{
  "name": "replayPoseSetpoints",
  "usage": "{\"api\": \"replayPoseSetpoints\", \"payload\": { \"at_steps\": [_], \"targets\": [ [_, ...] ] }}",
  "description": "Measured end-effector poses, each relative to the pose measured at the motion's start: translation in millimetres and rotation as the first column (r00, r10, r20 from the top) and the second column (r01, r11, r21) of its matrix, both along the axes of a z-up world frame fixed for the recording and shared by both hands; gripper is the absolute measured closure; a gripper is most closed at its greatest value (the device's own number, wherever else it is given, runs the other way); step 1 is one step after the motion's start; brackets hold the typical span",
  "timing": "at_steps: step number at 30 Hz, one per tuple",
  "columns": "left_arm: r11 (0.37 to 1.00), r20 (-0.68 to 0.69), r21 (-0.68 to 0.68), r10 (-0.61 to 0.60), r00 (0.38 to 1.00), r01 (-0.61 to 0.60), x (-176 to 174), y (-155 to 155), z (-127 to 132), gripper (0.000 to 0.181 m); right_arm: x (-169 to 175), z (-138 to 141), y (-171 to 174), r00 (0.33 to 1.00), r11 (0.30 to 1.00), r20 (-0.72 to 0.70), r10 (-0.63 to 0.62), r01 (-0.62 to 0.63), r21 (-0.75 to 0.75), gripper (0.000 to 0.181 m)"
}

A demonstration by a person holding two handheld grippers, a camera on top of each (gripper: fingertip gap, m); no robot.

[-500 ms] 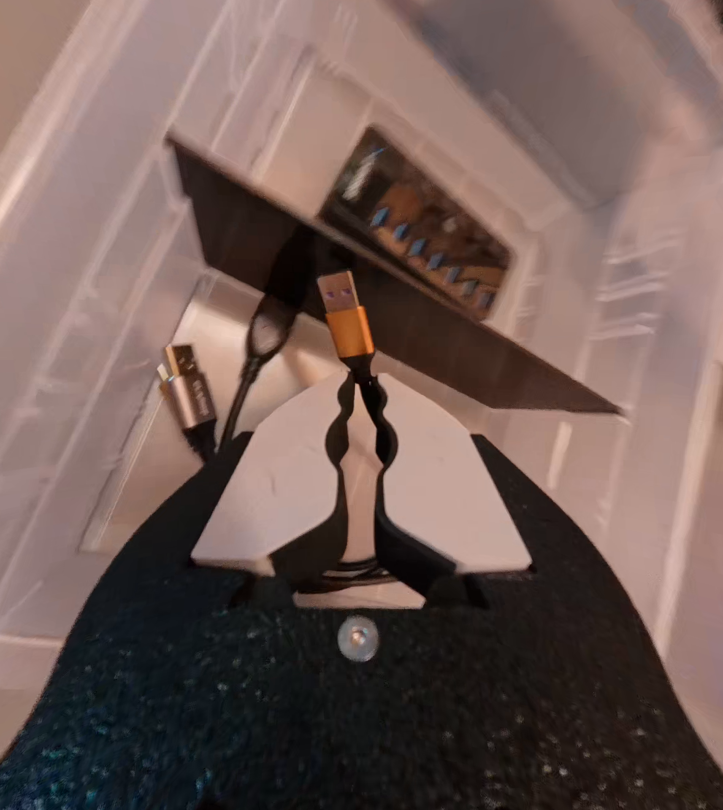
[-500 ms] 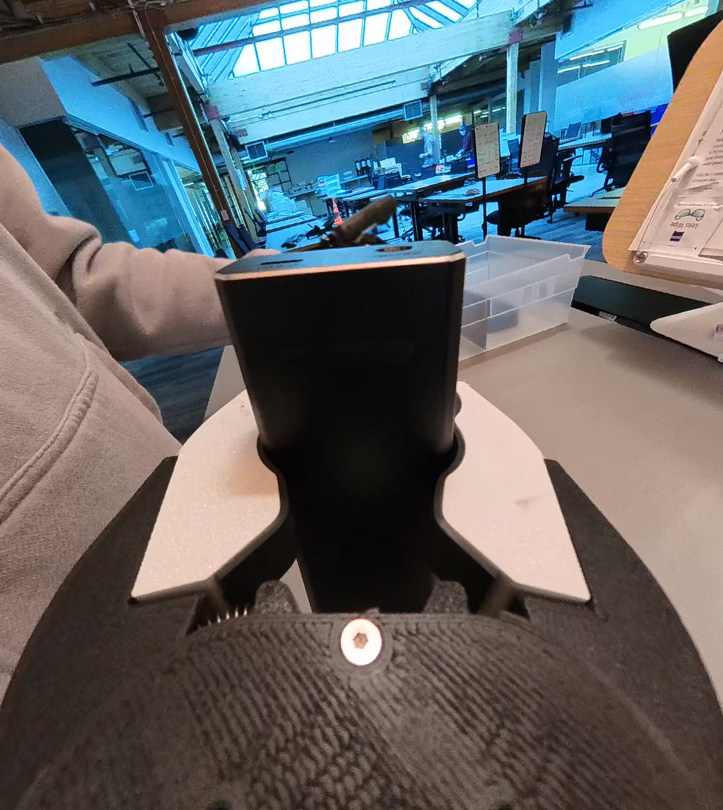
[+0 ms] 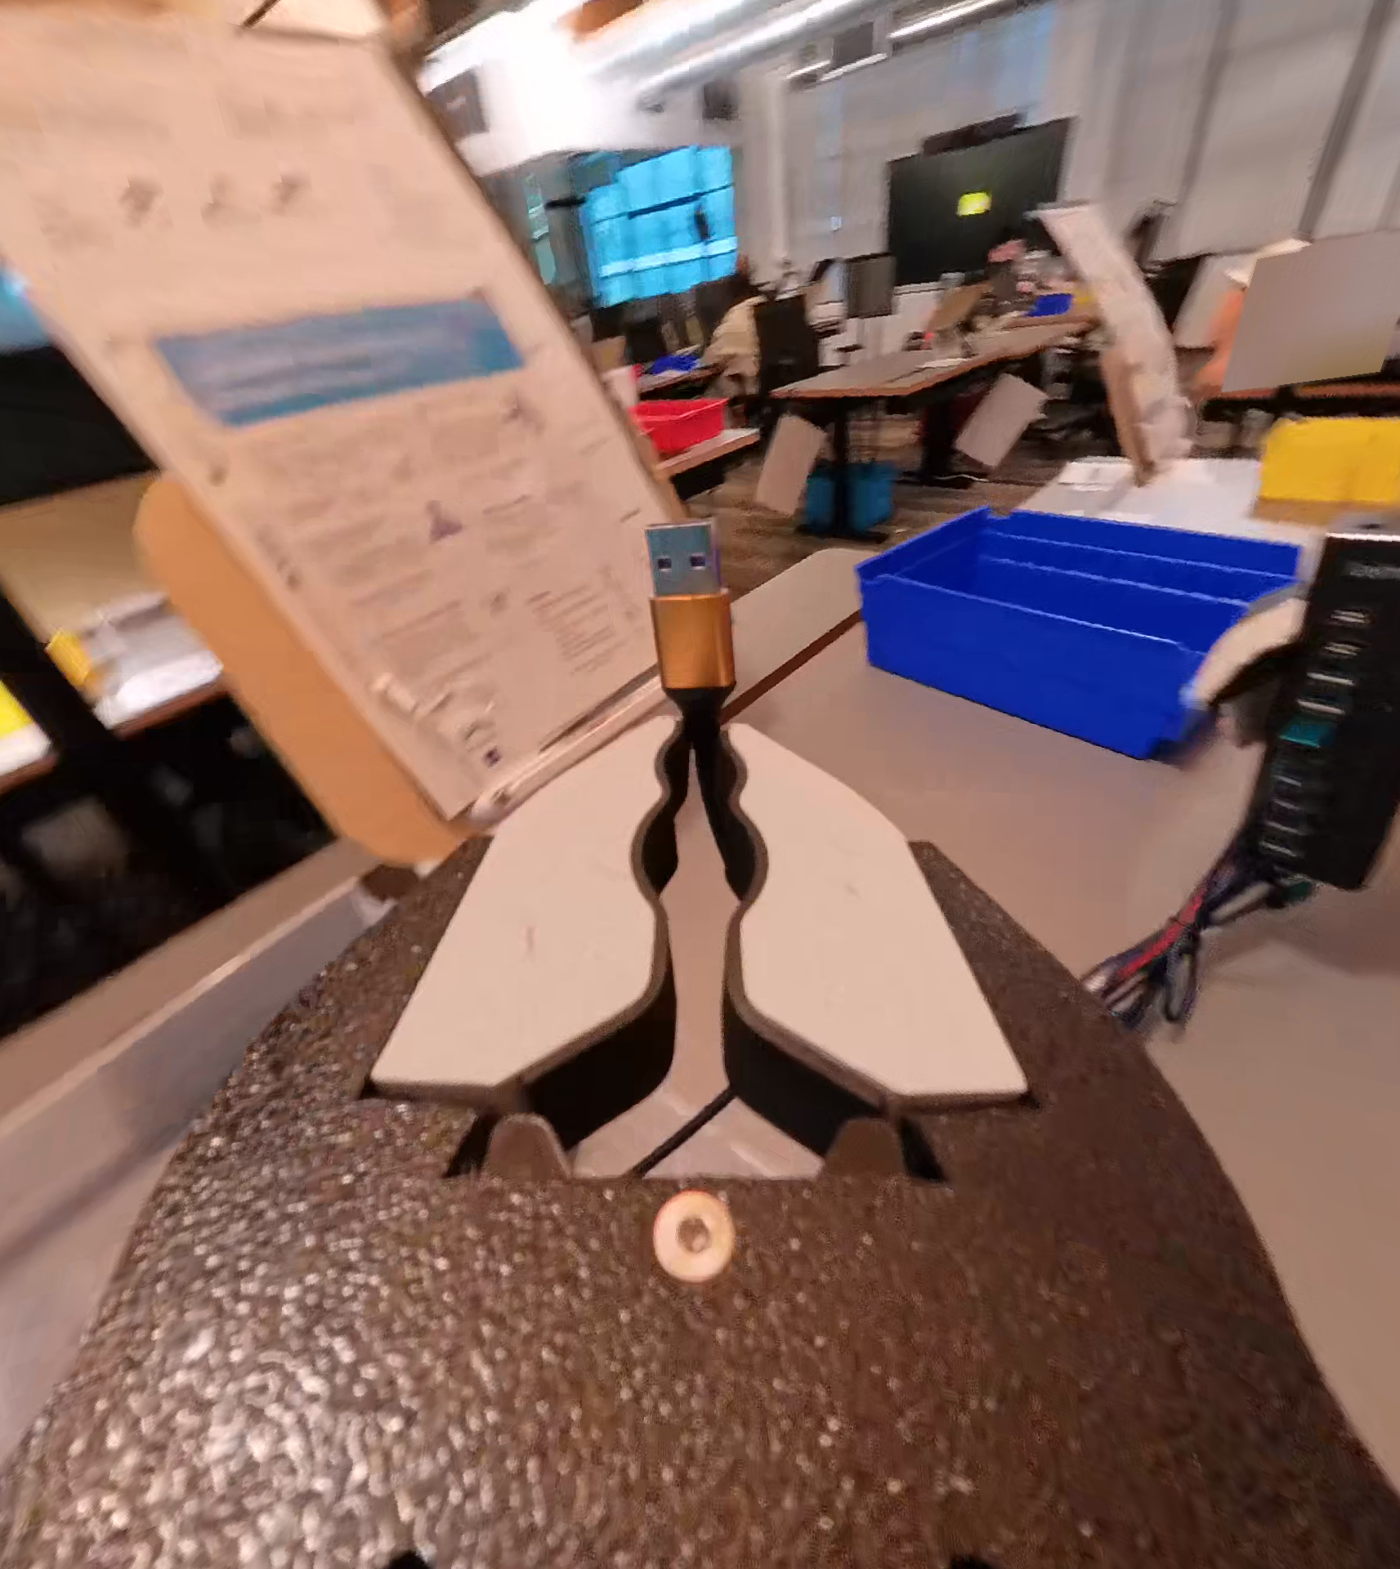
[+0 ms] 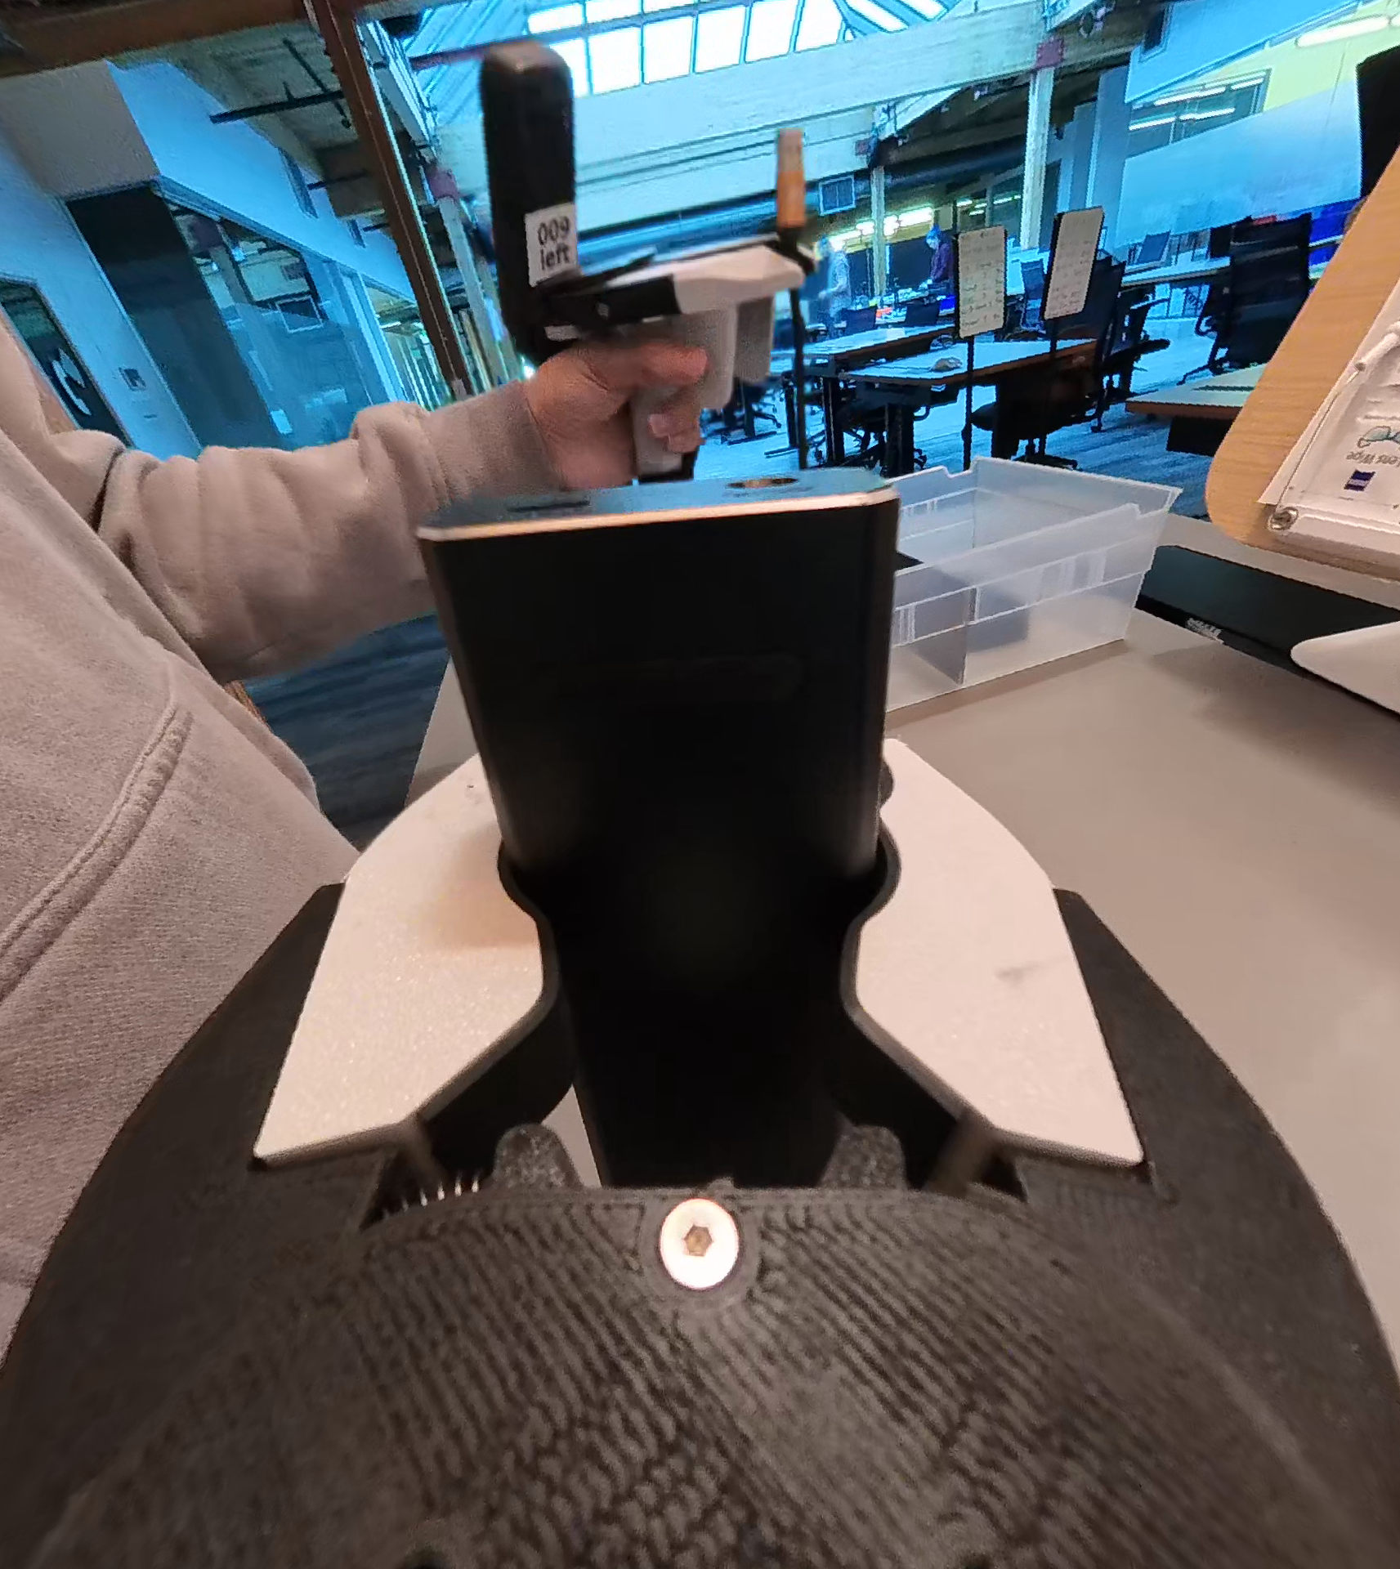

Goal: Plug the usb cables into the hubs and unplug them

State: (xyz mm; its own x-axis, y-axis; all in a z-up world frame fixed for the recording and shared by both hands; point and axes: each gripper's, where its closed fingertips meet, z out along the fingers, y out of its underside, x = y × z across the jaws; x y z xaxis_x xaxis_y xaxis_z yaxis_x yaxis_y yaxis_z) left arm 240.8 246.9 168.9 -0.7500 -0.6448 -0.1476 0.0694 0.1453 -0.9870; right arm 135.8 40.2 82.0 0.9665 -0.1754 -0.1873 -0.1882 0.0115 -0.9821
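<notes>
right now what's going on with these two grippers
A person holds a gripper in each hand. The left gripper is shut on the black cord just below an orange USB plug, plug pointing up in the air, not in any port. The right gripper clamps a black USB hub upright above the grey table. Plug and hub are apart.

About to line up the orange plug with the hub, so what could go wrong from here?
1. The left gripper pinches only the thin cable below the orange plug, so the plug may tilt or slide when pushed.
2. The hub hangs in mid-air in the right gripper; insertion force could twist it between the fingers.
</notes>
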Motion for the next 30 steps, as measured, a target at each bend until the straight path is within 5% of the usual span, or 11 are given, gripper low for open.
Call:
{"api": "replayPoseSetpoints", "payload": {
  "at_steps": [4, 8, 14, 18, 30],
  "targets": [
    [0.987, 0.05, 0.066, -0.148, 0.988, 0.144, -19.8, -31.7, 14.6, 0.176, -1.3, 3.0, -1.9, 1.0, 1.0, 0.008, 0.001, -0.001, 0.002, 0.108],
    [0.929, -0.052, 0.236, -0.28, 0.959, 0.284, -42.2, -67.9, 1.4, 0.176, -3.8, 5.1, -4.7, 1.0, 1.0, 0.023, 0.008, -0.008, 0.001, 0.108],
    [0.705, -0.33, 0.572, -0.27, 0.905, 0.419, -77.0, -118.1, -63.2, 0.176, -6.6, -3.5, -7.8, 1.0, 1.0, 0.009, 0.022, -0.022, 0.001, 0.108],
    [0.549, -0.373, 0.701, -0.26, 0.891, 0.454, -94.6, -142.7, -92.9, 0.177, -10.4, -4.8, -7.5, 0.999, 0.998, -0.005, 0.033, -0.033, 0.048, 0.108],
    [0.369, -0.54, 0.711, -0.258, 0.801, 0.598, -113.7, -190.4, -120.1, 0.177, -17.0, -8.9, 0.1, 0.994, 0.991, -0.058, 0.094, -0.088, 0.103, 0.108]
  ]
}}
